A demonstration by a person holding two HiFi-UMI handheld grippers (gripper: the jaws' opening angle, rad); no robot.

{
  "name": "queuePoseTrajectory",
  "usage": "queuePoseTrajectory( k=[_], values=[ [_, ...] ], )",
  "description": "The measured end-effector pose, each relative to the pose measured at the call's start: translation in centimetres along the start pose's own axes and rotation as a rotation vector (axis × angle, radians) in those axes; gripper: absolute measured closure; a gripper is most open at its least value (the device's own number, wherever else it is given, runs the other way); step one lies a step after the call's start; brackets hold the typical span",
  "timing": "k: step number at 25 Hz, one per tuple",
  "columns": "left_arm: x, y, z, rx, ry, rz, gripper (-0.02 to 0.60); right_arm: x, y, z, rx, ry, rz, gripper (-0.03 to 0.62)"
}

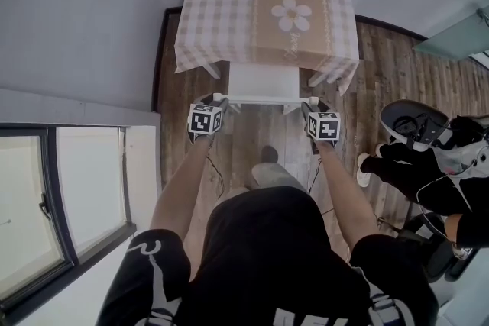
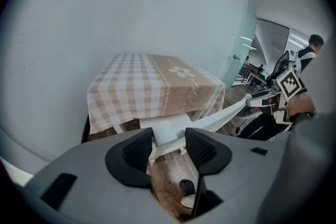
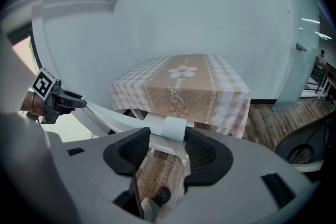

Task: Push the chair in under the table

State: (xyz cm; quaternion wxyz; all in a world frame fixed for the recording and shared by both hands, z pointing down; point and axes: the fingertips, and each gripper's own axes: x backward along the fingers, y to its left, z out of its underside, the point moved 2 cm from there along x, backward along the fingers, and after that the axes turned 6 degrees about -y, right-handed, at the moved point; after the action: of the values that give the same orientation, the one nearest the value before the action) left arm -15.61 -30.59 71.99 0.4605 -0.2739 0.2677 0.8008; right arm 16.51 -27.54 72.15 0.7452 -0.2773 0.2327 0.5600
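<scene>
Closest in, the person's black shirt (image 1: 267, 256) filled the foot of the head view, with both forearms (image 1: 183, 179) reaching forward. At their ends the left gripper (image 2: 169, 136) and the right gripper (image 3: 167, 135) each pinched one end of the top rail of the white chair (image 1: 263, 80). The rail filled the gap between the pads in both gripper views. Between the two grippers and nearer the person lay the wooden floor (image 1: 260, 130) and a shoe (image 1: 267, 154). Just beyond the grippers the chair's seat sat partly under the table (image 1: 221, 11), whose checked cloth with a flower print hung over its near edge. Well out past the right gripper stood a dark office chair (image 1: 412, 122). Off to the left gripper's outer side was a window (image 1: 46, 210).
</scene>
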Motion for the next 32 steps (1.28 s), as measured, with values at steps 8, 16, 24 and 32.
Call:
queuePoseTrajectory(
  k=[8, 16, 24, 32],
  values=[
    [-0.3, 0.0, -0.7, 0.022, 0.001, -0.064, 0.368, -0.7, -0.5, -0.9, 0.039, 0.003, -0.030, 0.376],
    [-0.3, 0.0, -0.6, 0.029, -0.001, -0.083, 0.368, -0.7, -0.6, -1.0, 0.094, 0.008, -0.034, 0.370],
    [-0.1, -0.1, -0.5, 0.038, 0.026, -0.089, 0.368, -0.6, -0.5, -1.0, 0.097, 0.032, -0.034, 0.367],
    [-0.3, 0.0, -0.8, 0.024, 0.029, -0.085, 0.370, -0.7, -0.4, -1.2, 0.106, 0.020, -0.021, 0.364]
  ],
)
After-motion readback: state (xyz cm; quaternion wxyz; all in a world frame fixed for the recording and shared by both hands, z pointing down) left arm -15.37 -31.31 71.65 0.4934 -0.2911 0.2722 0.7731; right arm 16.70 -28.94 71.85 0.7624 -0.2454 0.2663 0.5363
